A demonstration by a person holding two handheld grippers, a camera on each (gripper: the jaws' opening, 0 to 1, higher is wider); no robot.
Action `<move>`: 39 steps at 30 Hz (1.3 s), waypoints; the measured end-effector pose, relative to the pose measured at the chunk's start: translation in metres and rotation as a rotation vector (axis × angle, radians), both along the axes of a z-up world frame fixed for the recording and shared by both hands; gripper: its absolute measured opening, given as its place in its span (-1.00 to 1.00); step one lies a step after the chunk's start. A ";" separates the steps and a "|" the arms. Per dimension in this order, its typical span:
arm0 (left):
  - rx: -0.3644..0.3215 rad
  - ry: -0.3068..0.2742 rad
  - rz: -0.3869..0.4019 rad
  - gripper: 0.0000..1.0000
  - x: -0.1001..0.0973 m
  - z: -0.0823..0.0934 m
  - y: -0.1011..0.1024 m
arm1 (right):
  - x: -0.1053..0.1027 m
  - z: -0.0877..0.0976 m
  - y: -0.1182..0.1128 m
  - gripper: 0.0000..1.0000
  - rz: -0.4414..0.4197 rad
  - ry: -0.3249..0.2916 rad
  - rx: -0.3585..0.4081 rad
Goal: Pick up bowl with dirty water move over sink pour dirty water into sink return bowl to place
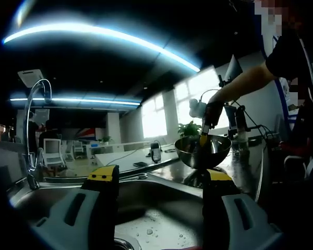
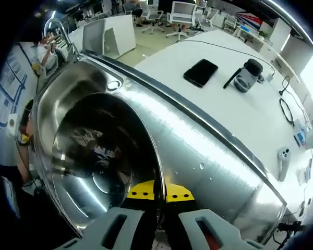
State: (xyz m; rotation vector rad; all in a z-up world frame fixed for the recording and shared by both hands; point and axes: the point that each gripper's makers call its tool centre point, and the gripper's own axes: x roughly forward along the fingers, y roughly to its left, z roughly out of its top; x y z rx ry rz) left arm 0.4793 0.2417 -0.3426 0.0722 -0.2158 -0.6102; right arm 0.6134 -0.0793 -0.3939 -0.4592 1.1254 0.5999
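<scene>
i have the sink (image 1: pixel 161 208) under my left gripper (image 1: pixel 159 195), whose 2 fingers stand spread and hold nothing. the surface (image 2: pixel 224 109) runs beside the basin. the bowl (image 2: pixel 99 161) hangs in the air near the sink's edge, its rim pinched between my right gripper's (image 2: pixel 156 216) fingers. i judge this the carry or pour step: i'd keep the pinch firm and bring it fully over the basin before tipping. the bowl is round, no long axis; in the left gripper view its mouth faces up, roughly level.

Sink (image 1: pixel 156 221) basin lies open; faucet (image 1: pixel 34 114) flanks it.
</scene>
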 end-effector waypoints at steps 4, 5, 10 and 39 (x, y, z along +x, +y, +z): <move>-0.003 -0.001 0.004 0.19 0.000 0.000 0.001 | 0.001 0.003 0.007 -1.00 0.060 -0.030 -0.020; -0.003 -0.001 0.004 0.19 0.000 0.000 0.001 | 0.001 0.004 0.008 -1.00 0.071 -0.035 -0.026; -0.001 -0.003 0.004 0.19 -0.001 0.000 0.001 | 0.010 0.008 0.012 -1.00 0.146 -0.070 -0.051; 0.001 -0.005 0.010 0.19 -0.001 0.000 0.001 | 0.046 0.041 0.058 -1.00 0.377 -0.233 -0.131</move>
